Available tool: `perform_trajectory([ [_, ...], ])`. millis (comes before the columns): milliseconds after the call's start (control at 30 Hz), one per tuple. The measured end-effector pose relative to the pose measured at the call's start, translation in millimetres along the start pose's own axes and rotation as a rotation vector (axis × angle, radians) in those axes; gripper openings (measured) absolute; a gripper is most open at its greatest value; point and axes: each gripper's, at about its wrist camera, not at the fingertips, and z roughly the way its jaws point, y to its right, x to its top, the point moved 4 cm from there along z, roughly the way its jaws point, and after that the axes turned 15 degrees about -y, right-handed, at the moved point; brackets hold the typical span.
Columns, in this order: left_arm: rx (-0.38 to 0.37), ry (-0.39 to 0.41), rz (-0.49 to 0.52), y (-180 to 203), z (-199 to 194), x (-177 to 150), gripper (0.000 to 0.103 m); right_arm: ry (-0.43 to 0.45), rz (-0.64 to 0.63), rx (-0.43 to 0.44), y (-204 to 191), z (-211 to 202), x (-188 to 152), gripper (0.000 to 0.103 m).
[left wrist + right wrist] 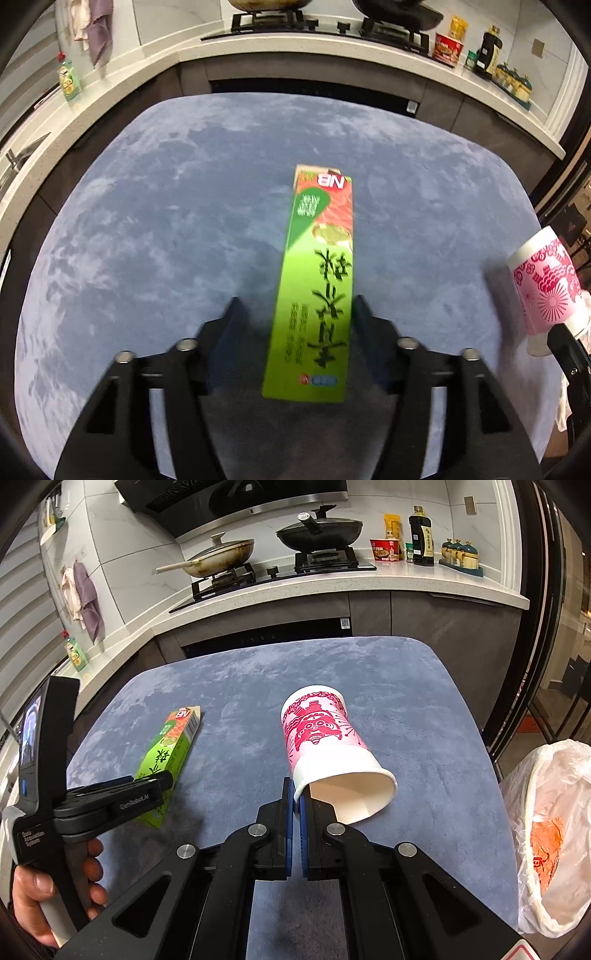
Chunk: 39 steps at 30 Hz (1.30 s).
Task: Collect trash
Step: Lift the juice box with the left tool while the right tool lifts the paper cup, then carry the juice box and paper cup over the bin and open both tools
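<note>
1. Clearly two bits of trash are in play on the blue desk (424, 686): a green box (317, 280) and a pink cup (325, 738).
2. The right gripper (296, 805) is clamped tight on the cup's rim, one pad inside the mouth and one outside, with the thin wall pinched between them; a rim pinch suits a cup too broad to span.
3. Held that way, the cup hangs tilted, mouth toward the near right and base toward the far side; whether its side rests on the cloth I cannot tell.
4. The bag (546, 834), white and lining a bin, stands just off the desk's near right edge, open at the top, probably the place where the trash goes. The cup is the item nearer to it.
5. The box lies flat on the desk left of the cup, its long axis running near to far.
6. The left gripper (295, 314) straddles the box's near end with jaws set fairly wide. In its own view the right finger (364, 314) sits at the box's edge while the left finger (232, 317) stands apart from it, so nothing is squeezed.
7. That straddle across the box's narrow width seems a sensible setup for a grasp.
8. A hand (55, 886) grips the left tool's handle at the near left.
</note>
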Motion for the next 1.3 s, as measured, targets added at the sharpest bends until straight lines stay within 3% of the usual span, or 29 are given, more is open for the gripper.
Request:
perform_trajectory([
  [167, -0.007, 0.009, 0.031, 4.3, 2.5, 9.6, 0.061, -0.008, -0.005, 0.004, -4.3, 6.0, 2.4, 0.003],
  [267, -0.010, -0.006, 0.050, 6.9, 5.6, 10.4, 0.039, -0.012, -0.011, 0.002, -7.6, 8.3, 2.4, 0.003],
  [600, 0.022, 0.045, 0.111, 26.8, -26.8, -11.7, 0.038, 0.001, -0.006, 0.000, -4.9, -8.1, -4.9, 0.003],
  [833, 0.000, 0.066, 0.181, 62.2, -60.2, -41.8, 0.038, 0.020, 0.019, -0.022, 12.7, -41.0, -31.2, 0.003],
  [1300, -0.078, 0.083, 0.368, 176.7, -103.4, -114.3, 0.038, 0.074, 0.130, -0.113, 93.9, -116.5, -93.8, 0.003],
])
